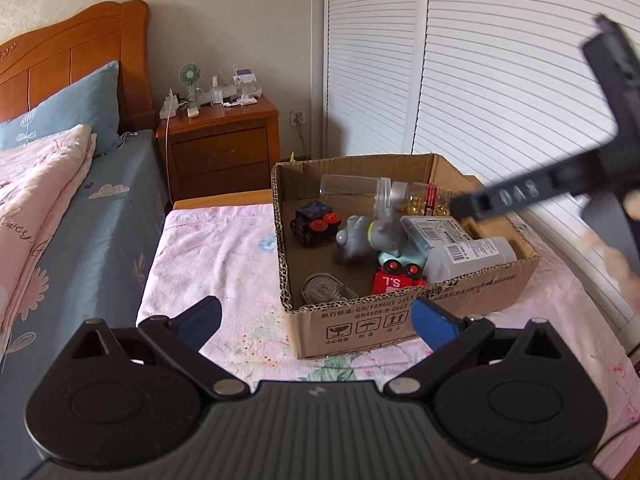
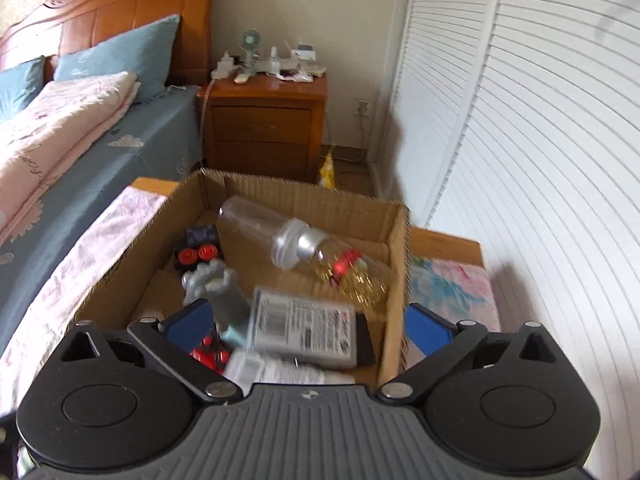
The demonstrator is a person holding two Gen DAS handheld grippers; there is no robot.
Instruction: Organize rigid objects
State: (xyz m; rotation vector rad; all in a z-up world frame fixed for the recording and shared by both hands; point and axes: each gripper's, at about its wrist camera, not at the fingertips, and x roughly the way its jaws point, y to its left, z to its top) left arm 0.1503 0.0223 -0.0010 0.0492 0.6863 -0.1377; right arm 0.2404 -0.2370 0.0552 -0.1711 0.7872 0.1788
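An open cardboard box (image 1: 352, 320) stands on a pink floral cloth. It holds a black toy truck (image 1: 314, 222), a grey elephant toy (image 1: 362, 236), a red toy car (image 1: 396, 278), clear bottles (image 1: 356, 188), white boxes (image 1: 436, 232) and a round tin (image 1: 324, 290). My left gripper (image 1: 316, 320) is open and empty in front of the box. My right gripper (image 2: 308, 320) is open and empty above the box (image 2: 394, 280), over the white box (image 2: 304, 326) and elephant (image 2: 218, 288). The right gripper also shows at the right in the left wrist view (image 1: 520, 196).
A bed (image 1: 60, 208) with blue pillows and a pink quilt lies to the left. A wooden nightstand (image 1: 220, 144) with a small fan and clutter stands behind. White louvred doors (image 1: 480, 80) run along the right.
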